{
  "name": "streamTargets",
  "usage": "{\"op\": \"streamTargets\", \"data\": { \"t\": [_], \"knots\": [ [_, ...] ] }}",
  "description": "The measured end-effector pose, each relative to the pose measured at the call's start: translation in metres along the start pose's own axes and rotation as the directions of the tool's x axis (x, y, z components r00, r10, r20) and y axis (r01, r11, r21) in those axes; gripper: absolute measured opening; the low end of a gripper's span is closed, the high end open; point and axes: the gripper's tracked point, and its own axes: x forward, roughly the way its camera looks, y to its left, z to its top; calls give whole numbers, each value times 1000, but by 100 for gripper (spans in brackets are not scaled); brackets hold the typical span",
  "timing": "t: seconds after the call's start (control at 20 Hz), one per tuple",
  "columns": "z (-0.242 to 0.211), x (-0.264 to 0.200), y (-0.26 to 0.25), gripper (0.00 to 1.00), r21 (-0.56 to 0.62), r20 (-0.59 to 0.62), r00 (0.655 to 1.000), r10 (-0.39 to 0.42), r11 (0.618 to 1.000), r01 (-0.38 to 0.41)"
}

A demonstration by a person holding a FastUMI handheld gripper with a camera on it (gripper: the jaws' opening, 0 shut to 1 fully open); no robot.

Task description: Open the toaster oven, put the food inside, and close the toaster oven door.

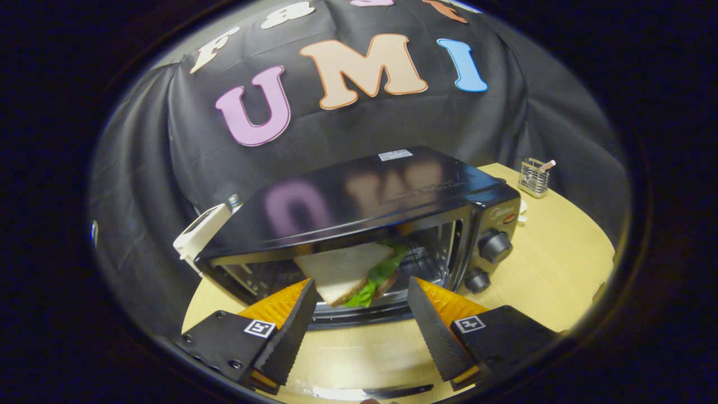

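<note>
The black toaster oven (364, 196) stands on the wooden table (561, 269) with its mouth facing me. A sandwich (342, 272) of white bread and green lettuce leans tilted in that mouth, on the rack. My gripper (362, 285) is open, its fingers spread wide just in front of the oven. The sandwich lies between the fingertips and slightly beyond them. The left fingertip (305, 297) is right beside the bread's edge; the right one stands apart from it. A dark strip (373, 391) low between the fingers looks like the lowered door's edge.
Two knobs (495, 246) sit on the oven's right panel. A small wire holder (534, 177) stands on the table behind the oven to the right. A white object (202, 230) pokes out at the oven's left rear corner.
</note>
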Motion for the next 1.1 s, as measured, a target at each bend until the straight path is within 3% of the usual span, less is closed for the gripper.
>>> {"op": "streamTargets", "data": {
  "t": [0.3,0.55,0.8,1.1],
  "knots": [
    [-37,-71,-10,99,-71,-152,986,69,994,-81],
    [-93,-108,-32,100,-67,-328,943,62,994,-89],
    [-136,-111,-45,99,-28,-425,903,62,996,-81],
    [-166,-89,-69,99,-188,-482,876,-4,977,-100]
  ]
}}
